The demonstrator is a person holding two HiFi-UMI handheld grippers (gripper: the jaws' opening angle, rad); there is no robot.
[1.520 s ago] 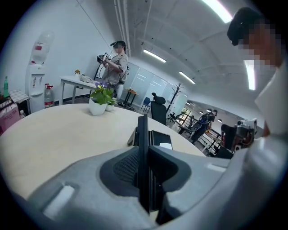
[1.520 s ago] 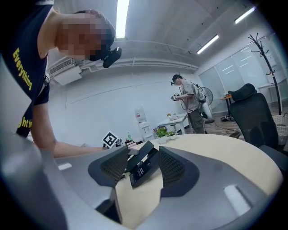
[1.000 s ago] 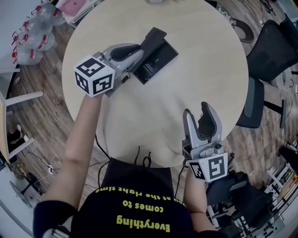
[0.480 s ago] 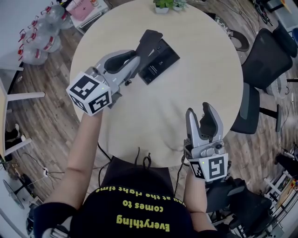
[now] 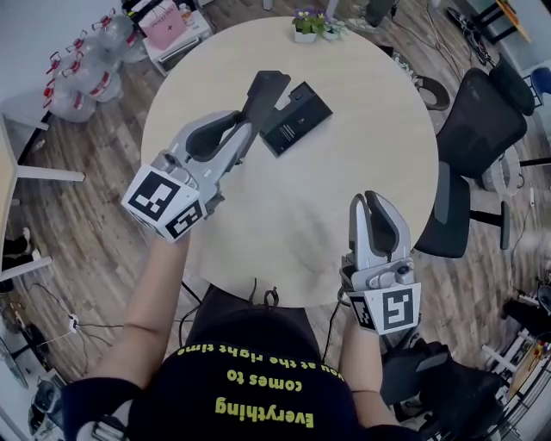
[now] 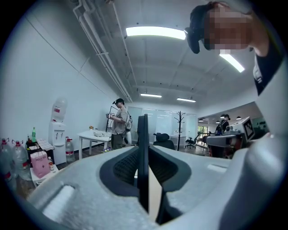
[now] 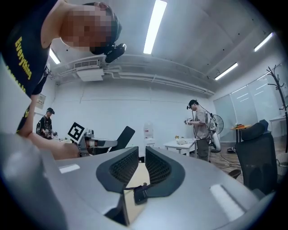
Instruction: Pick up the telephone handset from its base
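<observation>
On the round, pale surface (image 5: 344,172) the black telephone base (image 5: 297,121) lies flat at about 12 o'clock from the middle, a little short of the far rim. The left tool (image 5: 246,129) comes in from 9 o'clock, its marker cube toward the person, and its jaws are clamped on the lower end of the black handset (image 5: 263,91). In the left gripper view the handset shows edge-on as a thin dark slab pinched between the two ribbed pads. The handset is off the base, just at the base's 10 o'clock corner in the head view, and the right gripper view shows it held tilted in the air above the surface. The right tool (image 5: 376,203) sits at 5 o'clock by the near rim, pointing toward 12 o'clock. Its jaws are closing, with only a narrow slot between the pads and nothing in it. Small potted plants (image 5: 308,23) stand at the 12 o'clock rim, and a dark office chair (image 5: 479,121) stands off the surface at 3 o'clock.
</observation>
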